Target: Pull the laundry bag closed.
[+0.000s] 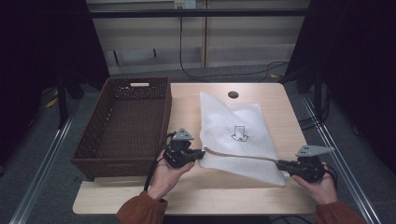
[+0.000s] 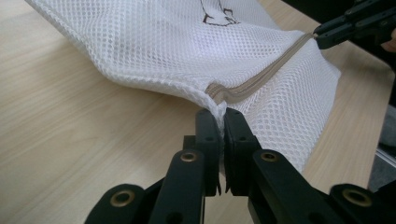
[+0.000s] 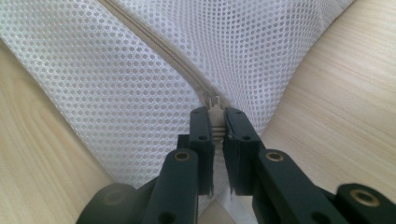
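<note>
Nearest me, at the front edge of the wooden table (image 1: 187, 191), my two hands come in, each with its tongs. My left gripper (image 1: 201, 154) is clamped on the near left corner of the white mesh laundry bag (image 1: 233, 135); in the left gripper view its jaws are pressed together on the mesh hem, just where the beige zipper (image 2: 261, 77) begins. My right gripper (image 1: 281, 164) is at the bag's near right corner, and in the right gripper view its jaws are closed on the zipper pull (image 3: 215, 109), with the zipper tape running away from it across the mesh.

Between my two tongs the bag's near edge is lifted slightly off the table and drawn taut, the zipper forming a line from one gripper to the other. The left gripper view also catches my right gripper (image 2: 322, 39) at the far end of that zipper.

Beyond that edge, the rest of the bag lies on the table and reaches toward the far side, with a small dark printed figure (image 1: 239, 134) on its middle. Left of the bag, just beside it, stands a dark brown wicker basket (image 1: 93, 140). Past the bag's far corner is a round dark hole (image 1: 233, 94) in the tabletop.
</note>
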Motion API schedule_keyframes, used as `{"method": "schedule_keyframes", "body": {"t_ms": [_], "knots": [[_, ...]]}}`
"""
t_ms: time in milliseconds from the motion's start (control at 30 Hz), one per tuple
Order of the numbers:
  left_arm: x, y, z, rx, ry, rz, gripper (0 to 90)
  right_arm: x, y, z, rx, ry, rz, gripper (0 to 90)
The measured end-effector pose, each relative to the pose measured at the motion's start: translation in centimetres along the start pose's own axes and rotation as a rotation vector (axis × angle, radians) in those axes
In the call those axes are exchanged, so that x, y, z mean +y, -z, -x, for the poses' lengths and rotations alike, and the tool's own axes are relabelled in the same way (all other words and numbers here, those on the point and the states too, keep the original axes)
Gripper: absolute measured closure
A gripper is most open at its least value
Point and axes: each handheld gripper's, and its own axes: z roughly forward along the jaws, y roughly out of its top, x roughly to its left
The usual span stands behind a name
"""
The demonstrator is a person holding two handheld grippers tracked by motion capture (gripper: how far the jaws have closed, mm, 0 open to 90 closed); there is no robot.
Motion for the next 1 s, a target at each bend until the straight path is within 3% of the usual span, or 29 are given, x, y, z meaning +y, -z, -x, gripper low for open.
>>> {"method": "schedule_keyframes", "body": {"t_ms": [33,133,167,200,233,267,300,367,467,700,800,867,1000], "knots": [[0.0,-0.1,0.4,0.034,-0.028,-0.013,86.4,0.1,-0.1,-0.1,-0.014,0.015,-0.009,82.4],[0.1,0.2,-0.2,0.020,0.001,0.007,86.4,0.1,-0.2,0.1,-0.008,0.022,-0.013,82.4],[0.0,0.2,-0.2,0.056,-0.018,-0.007,86.4,0.0,-0.2,0.1,-0.008,0.023,-0.018,82.4],[-0.1,0.2,-0.3,0.056,-0.007,-0.006,86.4,-0.1,-0.2,0.2,-0.028,0.037,-0.032,82.4],[-0.4,0.3,-0.6,0.018,0.017,0.002,86.4,-0.3,-0.2,0.3,-0.051,0.036,-0.058,82.4],[-0.5,0.2,-0.6,0.013,0.015,-0.006,86.4,-0.6,-0.1,0.8,-0.031,0.024,-0.043,82.4],[-0.5,0.0,-0.4,0.033,0.003,-0.015,86.4,-0.8,0.0,1.0,-0.021,-0.005,-0.023,82.4],[-0.4,-0.2,-0.2,0.060,-0.016,-0.030,86.4,-0.6,-0.3,0.7,-0.043,0.024,-0.051,82.4],[-0.5,-0.1,-0.8,0.049,-0.001,-0.020,86.4,-0.5,-0.3,0.7,-0.033,0.033,-0.048,82.4],[-0.8,-0.7,-0.3,0.065,-0.019,-0.023,86.0,-0.5,-0.3,0.7,-0.043,0.009,-0.039,82.3],[-1.2,-0.9,-0.1,0.058,-0.034,-0.010,85.6,-0.5,-0.3,0.8,-0.049,0.009,-0.032,82.3],[-1.4,-1.0,-0.3,0.045,-0.023,-0.006,85.2,-0.5,-0.3,0.9,-0.047,-0.013,-0.020,82.3],[-1.9,-1.6,-0.3,0.079,-0.030,-0.019,79.3,-0.2,-0.3,0.7,-0.047,-0.010,-0.008,82.2]]}}
